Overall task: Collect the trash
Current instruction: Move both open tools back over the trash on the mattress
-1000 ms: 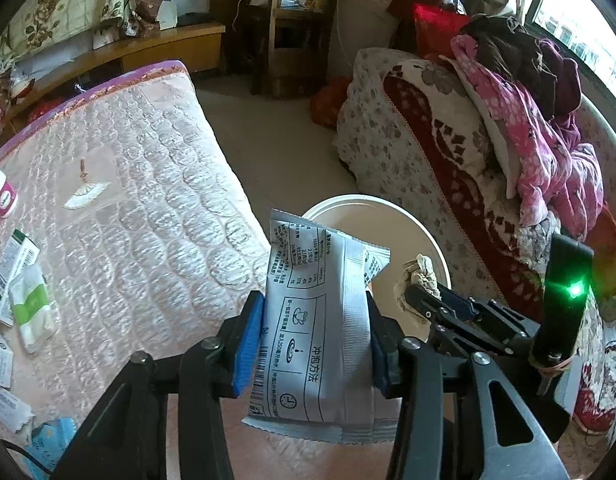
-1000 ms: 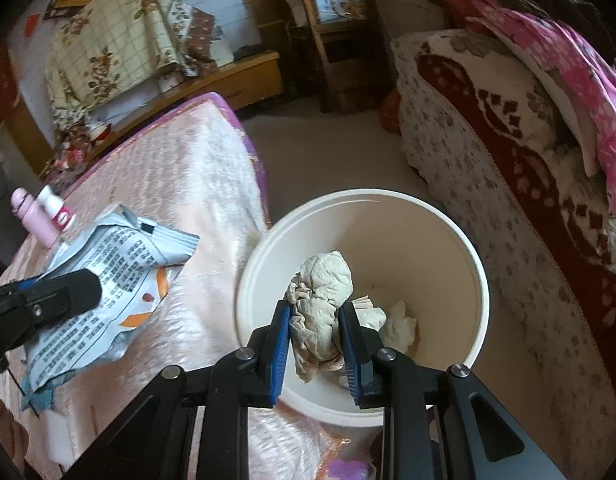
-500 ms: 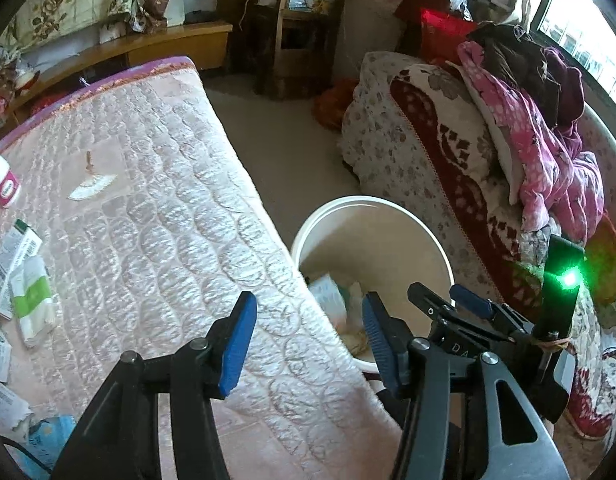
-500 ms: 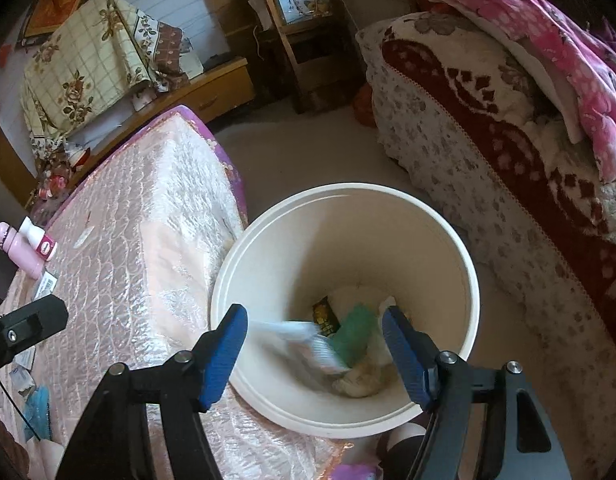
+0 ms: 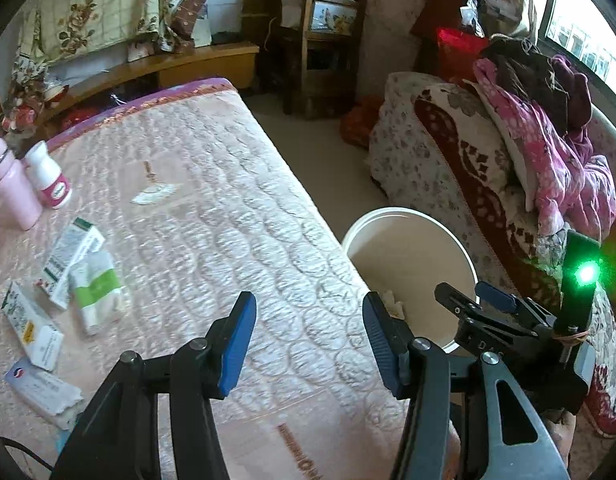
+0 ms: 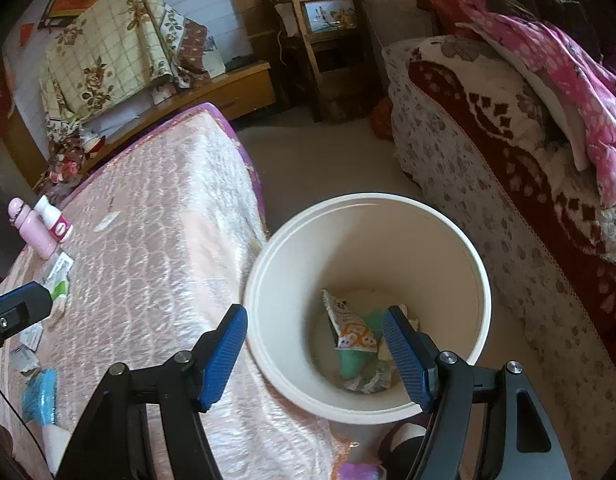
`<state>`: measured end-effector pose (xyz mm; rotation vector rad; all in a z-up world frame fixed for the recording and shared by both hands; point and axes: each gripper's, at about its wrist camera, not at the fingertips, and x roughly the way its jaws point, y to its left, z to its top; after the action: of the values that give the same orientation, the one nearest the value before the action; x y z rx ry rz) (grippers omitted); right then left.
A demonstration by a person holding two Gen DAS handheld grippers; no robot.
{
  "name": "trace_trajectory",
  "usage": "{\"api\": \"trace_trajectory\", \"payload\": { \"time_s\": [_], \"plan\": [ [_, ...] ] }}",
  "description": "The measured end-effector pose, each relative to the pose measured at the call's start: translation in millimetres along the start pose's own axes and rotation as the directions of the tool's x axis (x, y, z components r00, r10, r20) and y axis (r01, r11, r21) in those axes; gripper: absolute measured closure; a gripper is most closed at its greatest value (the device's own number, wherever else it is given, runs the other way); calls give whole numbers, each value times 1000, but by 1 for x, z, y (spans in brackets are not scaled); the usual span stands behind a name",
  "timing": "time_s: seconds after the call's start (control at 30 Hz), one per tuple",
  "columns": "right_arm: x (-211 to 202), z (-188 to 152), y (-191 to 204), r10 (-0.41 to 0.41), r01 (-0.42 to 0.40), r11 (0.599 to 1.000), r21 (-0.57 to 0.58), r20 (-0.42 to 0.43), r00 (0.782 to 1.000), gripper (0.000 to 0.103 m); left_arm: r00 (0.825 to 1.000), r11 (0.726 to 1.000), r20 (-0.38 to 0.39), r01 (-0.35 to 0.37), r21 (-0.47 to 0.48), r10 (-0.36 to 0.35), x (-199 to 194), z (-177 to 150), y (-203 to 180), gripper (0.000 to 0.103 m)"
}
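Observation:
My left gripper (image 5: 308, 340) hangs open over the pink quilted bed (image 5: 211, 216), nothing between its blue pads. My right gripper (image 6: 314, 354) stands open above the white bucket (image 6: 267, 248), also empty. Inside the bucket lie a snack wrapper (image 6: 352, 328), a green piece (image 6: 354, 362) and crumpled paper (image 6: 368, 382). On the bed's left side lie more litter: a medicine box (image 5: 73, 256), a green-and-white packet (image 5: 95, 292), another box (image 5: 31, 326) and a flat packet (image 5: 43, 392). The right gripper (image 5: 464, 290) shows in the left wrist view over the bucket (image 5: 388, 216).
A pink bottle (image 5: 13, 184) and a white bottle (image 5: 49, 182) stand at the bed's far left. A sofa with a patterned cover (image 6: 488, 152) and pink clothes (image 6: 568, 92) flanks the bucket on the right. A wooden chair (image 5: 320, 40) stands at the back. A blue wrapper (image 6: 39, 400) lies near the bed's front.
The left gripper let go of the printed packet and swung left over the bed. The right gripper opened and dropped the crumpled tissue into the bucket, where the packet now lies too.

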<state>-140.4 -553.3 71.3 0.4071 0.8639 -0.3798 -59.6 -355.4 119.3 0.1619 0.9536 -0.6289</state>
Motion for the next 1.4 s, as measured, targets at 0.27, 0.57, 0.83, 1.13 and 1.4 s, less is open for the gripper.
{"api": "trace_trajectory", "payload": {
  "time_s": [0.27,0.57,0.83,1.13,1.4],
  "plan": [
    [-22,-4,36,36,-35,998,-54,18,999,29,999,999,26,-35,-26,36,-20,-10,24,44],
    [-39,-7,85,95,-91,988,-122,27,995,29,996,995,46,-68,-74,72,-42,-21,57,41],
    [-42,-16,134,153,-150,969,-198,-2,988,29,992,986,35,-113,-121,118,-57,-36,98,40],
    [-32,-31,185,223,-236,935,-265,-78,972,29,983,958,-9,-182,-224,185,-66,-57,172,40],
    [-16,-40,229,228,-258,909,-326,-130,965,29,968,911,-48,-248,-329,246,-68,-76,235,40]
  ]
}}
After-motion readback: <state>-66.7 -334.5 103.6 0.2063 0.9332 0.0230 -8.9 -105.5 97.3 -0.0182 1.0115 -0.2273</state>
